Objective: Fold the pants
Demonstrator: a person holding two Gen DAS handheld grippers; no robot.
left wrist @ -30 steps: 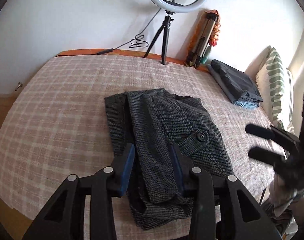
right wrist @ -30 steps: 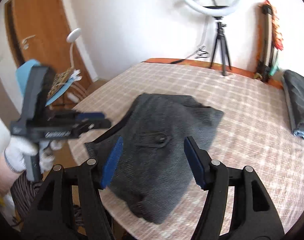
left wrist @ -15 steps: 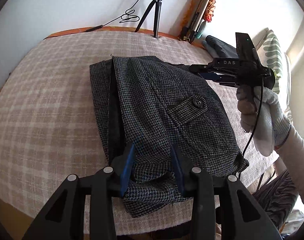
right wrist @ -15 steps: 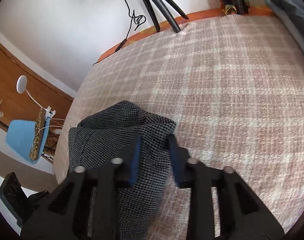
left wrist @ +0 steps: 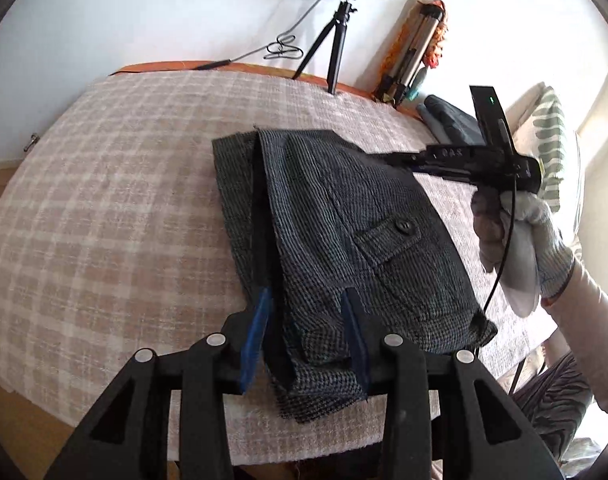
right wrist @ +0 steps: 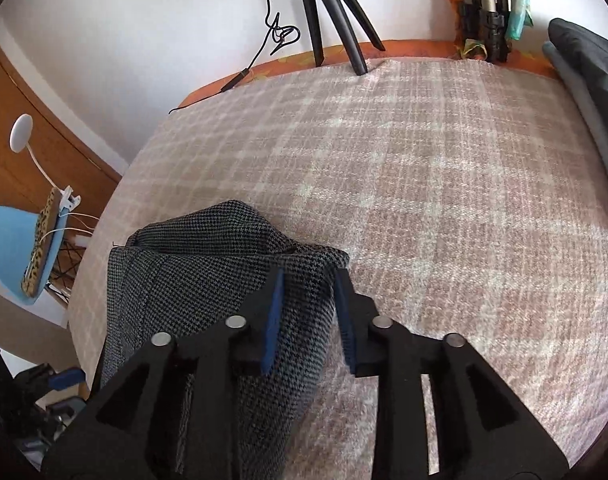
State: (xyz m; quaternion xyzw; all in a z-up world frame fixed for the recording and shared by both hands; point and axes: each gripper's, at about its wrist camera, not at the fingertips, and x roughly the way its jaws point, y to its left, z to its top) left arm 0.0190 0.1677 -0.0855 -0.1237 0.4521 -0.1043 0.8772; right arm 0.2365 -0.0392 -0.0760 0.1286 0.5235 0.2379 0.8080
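Dark houndstooth pants (left wrist: 343, 208) lie folded on the checked bed cover (left wrist: 104, 200), button pocket up, with the near end at the bed's front edge. My left gripper (left wrist: 305, 312) stands partly open low over that near end. Its left pad is at the pants' left edge and its right pad is on the cloth. Held by a white-gloved hand (left wrist: 515, 240), my right gripper (right wrist: 308, 304) is at the far right corner of the pants (right wrist: 208, 272). Its jaws are opening with the corner fold still between the pads. The left wrist view shows this gripper (left wrist: 391, 158) from the side.
A ring-light tripod (left wrist: 335, 52) and a folded stand (left wrist: 411, 52) rest against the far wall. A stack of folded dark clothes (right wrist: 591, 80) and a striped pillow (left wrist: 551, 148) lie at the far right. A blue chair (right wrist: 12, 248) stands off the bed's left side.
The right gripper swung from beside the bed to the pants' far right corner, closed on it, and its jaws have now widened. The left gripper sank toward the near end.
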